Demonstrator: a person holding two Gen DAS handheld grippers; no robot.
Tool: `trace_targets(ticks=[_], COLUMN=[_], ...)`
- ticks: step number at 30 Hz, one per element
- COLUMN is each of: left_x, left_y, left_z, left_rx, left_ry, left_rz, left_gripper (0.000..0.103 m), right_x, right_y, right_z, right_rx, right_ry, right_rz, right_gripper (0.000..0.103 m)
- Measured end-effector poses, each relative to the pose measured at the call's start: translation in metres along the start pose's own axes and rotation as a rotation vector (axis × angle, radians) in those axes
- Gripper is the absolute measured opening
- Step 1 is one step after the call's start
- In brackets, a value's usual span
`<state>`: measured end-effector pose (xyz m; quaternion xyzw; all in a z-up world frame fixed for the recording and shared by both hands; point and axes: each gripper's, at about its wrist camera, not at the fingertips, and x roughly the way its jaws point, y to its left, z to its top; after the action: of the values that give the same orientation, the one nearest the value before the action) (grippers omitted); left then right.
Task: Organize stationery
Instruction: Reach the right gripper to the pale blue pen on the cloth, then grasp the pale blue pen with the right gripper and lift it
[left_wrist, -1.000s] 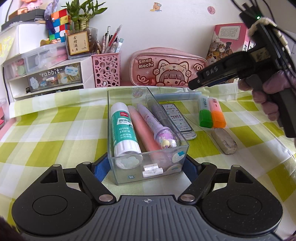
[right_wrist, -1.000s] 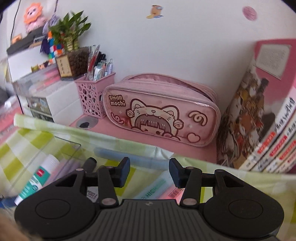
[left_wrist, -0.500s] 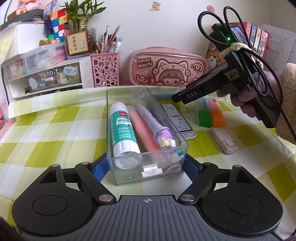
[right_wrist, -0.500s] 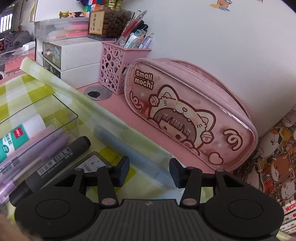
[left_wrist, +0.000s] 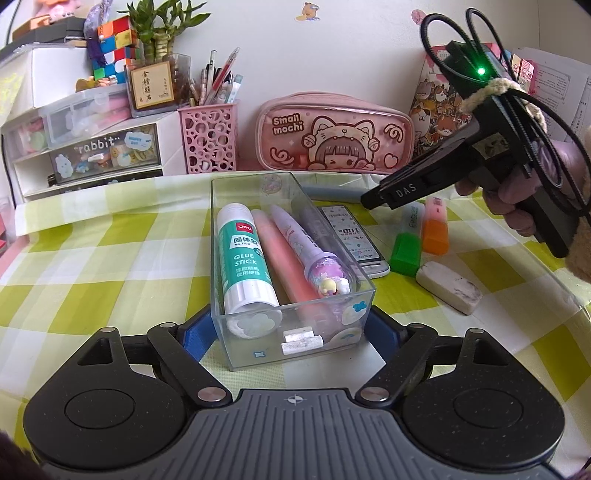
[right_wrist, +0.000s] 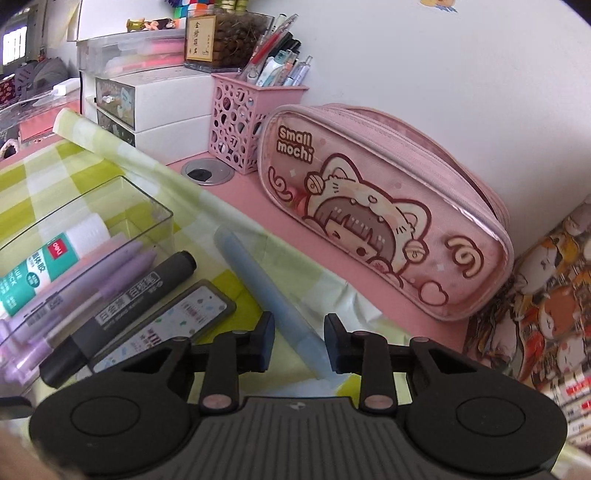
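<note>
Right gripper (right_wrist: 297, 345) jaws closing around blue pen (right_wrist: 269, 295).

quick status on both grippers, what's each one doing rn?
Left gripper: opening, blue pads either side of the clear plastic organizer box.
Right gripper: closing around the grey-blue pen on the checked cloth, not yet gripping.

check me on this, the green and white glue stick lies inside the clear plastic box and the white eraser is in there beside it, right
Not quite. The green and white glue stick does lie inside the clear plastic box, but the white eraser is outside it, on the checked tablecloth near the green highlighter. The left wrist view shows this.
</note>
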<state>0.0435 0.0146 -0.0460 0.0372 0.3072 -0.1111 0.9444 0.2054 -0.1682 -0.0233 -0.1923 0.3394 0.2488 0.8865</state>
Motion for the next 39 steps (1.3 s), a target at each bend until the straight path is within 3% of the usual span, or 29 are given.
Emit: trace_targets(ticks=[6,13,21,28,30,33,39], left_x=[0.000,0.000,0.000,0.000,0.000,0.000,0.000], left_y=[0.000,0.000,0.000,0.000,0.000,0.000,0.000], left_z=[0.000,0.000,0.000,0.000,0.000,0.000,0.000], left_rx=[0.000,0.000,0.000,0.000,0.000,-0.001,0.000], left_ry=[0.000,0.000,0.001,0.000,0.001,0.001,0.001], left_rz=[0.000,0.000,0.000,0.000,0.000,-0.001,-0.001], left_gripper=[0.081,0.081,0.081,0.081,0.081,0.081,0.082], right_x=[-0.020,-0.049,-0.082,-0.109,-0.109,-0.105,-0.093], right_y=[-0.007,-0.032,-0.041,-0.025,-0.025,-0.020,-0.011], right_z=[-0.020,-0.056,-0.090,-0.114,-0.114,-0.111,-0.103], right_rx=[0.112,0.345,0.541,0.553,0.561,0.548,0.497], right_ry=[0.011,0.015,0.054,0.021,0.015,-0.008,-0.032], right_rz=[-0.011,0.000,-0.079,-0.082,-0.075,-0.072,-0.148], right_gripper=[0.026,0.023,0.020,0.022,0.026,0.038,0.039])
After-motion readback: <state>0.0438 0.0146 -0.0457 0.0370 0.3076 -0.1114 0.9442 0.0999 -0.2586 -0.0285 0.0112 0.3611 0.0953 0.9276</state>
